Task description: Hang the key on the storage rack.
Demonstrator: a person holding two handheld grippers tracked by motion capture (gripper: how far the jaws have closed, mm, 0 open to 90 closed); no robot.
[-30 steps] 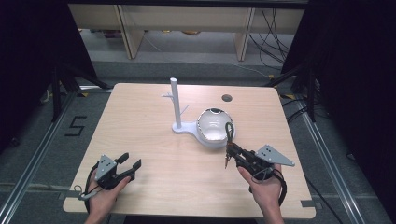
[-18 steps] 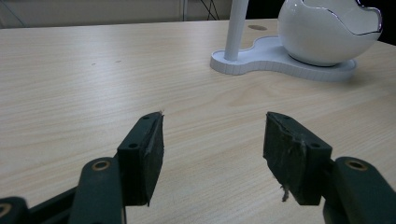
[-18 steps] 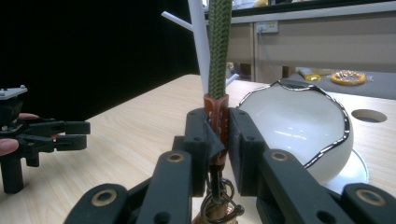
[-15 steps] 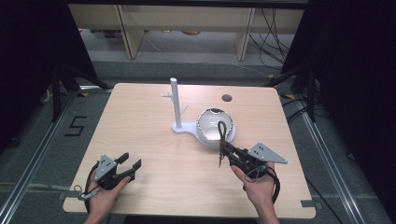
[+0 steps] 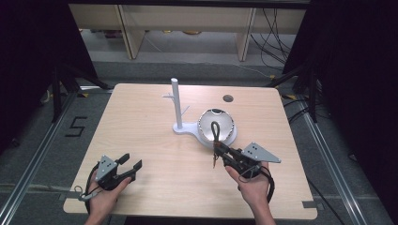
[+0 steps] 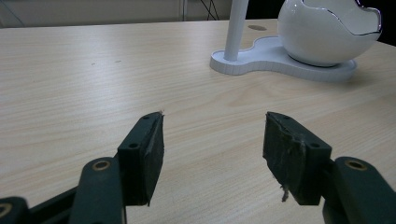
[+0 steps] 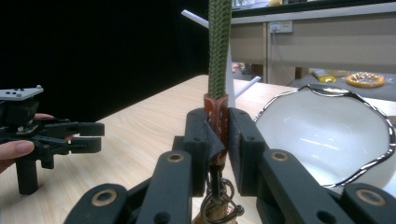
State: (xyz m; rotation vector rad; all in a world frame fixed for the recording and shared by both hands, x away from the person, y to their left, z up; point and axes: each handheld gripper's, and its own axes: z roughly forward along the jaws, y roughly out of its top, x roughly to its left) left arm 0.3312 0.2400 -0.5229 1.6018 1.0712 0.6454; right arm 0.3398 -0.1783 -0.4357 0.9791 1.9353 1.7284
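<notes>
Strap (image 7: 219,46) of green braid sticks up from the right claw (image 7: 217,135), pinched tight at its brown end, bowl (image 7: 327,135) just past it. Left claw (image 6: 212,140) gapes wide, holding nothing, above the counter (image 6: 93,70).

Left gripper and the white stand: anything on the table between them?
Nothing: in the left gripper view, bare table runs from the left gripper to the stand.

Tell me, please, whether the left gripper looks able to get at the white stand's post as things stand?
Probably yes. The left gripper stands open with nothing between its jaws, and bare table lies between it and the post. The bowl and the right gripper, shut on the braided strap, sit off to the side.
</notes>
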